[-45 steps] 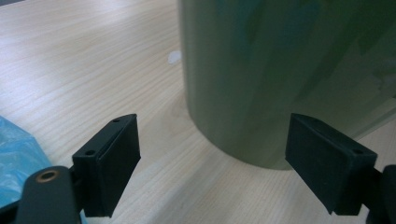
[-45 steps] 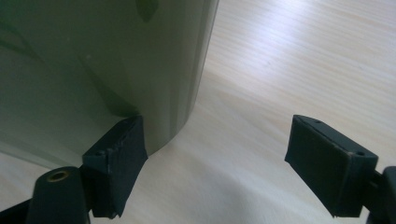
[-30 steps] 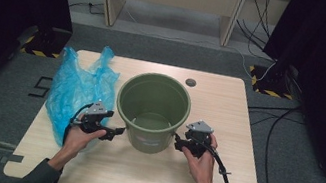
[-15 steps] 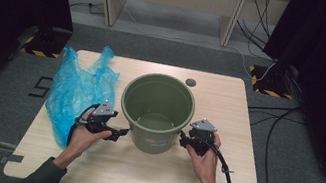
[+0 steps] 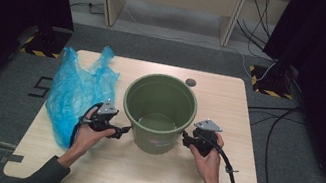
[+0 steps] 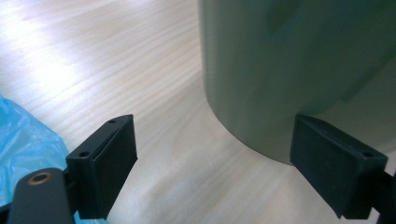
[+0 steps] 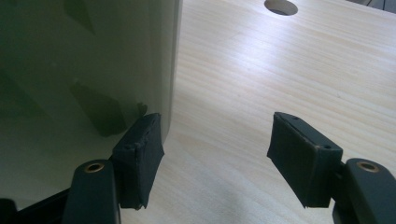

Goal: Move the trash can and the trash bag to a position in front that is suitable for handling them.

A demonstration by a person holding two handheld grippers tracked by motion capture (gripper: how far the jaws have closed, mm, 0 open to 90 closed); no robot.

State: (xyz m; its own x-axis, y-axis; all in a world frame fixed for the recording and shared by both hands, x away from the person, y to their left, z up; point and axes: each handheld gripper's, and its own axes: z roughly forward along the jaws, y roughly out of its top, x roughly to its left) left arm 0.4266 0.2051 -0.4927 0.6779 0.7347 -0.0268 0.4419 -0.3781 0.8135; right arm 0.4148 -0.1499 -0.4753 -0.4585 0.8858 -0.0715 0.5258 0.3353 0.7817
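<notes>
Shifted slightly rightward since a second before, the green bucket (image 5: 158, 112) stood mid-tabletop (image 5: 244, 136), the left hand-held gripper (image 5: 119, 131) and right hand-held gripper (image 5: 186, 139) flanking its base, jaws apart; a blue plastic bag (image 5: 74, 91) lay left.

We hold the left tool (image 5: 125, 129) at seven o'clock and the right tool (image 5: 185, 137) at five, both jaws spread, pointing inward.
</notes>
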